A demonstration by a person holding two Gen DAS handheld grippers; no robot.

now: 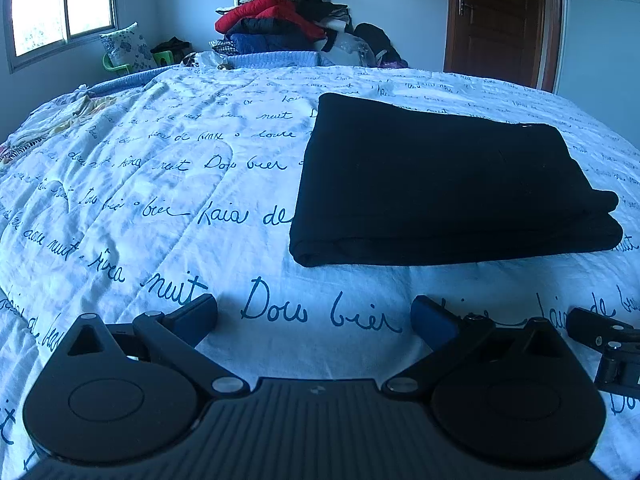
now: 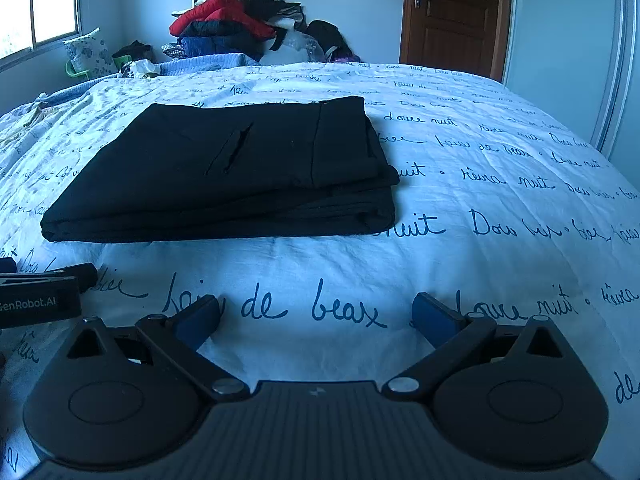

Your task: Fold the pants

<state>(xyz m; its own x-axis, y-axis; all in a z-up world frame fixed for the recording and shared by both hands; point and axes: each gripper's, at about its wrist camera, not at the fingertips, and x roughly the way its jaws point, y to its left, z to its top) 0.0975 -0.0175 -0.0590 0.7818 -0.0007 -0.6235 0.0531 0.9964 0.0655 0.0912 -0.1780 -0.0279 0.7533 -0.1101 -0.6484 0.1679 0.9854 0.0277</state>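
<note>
Black pants [image 1: 440, 184] lie folded into a flat rectangular stack on the white bedspread with blue script [image 1: 160, 184]. In the right wrist view the pants [image 2: 224, 176] show a slit pocket on top and layered edges at the right. My left gripper [image 1: 314, 312] is open, low over the bedspread, a short way in front of the pants' near left corner, holding nothing. My right gripper [image 2: 316, 312] is open as well, in front of the pants' near right corner. Part of the right gripper [image 1: 608, 344] shows at the left wrist view's right edge.
A heap of clothes [image 1: 288, 20] with a red jacket stands against the far wall. A brown door [image 1: 500, 20] is at the back right, a window [image 1: 60, 4] at the left. Crumpled yellowish cloth [image 1: 60, 120] lies at the bed's left edge.
</note>
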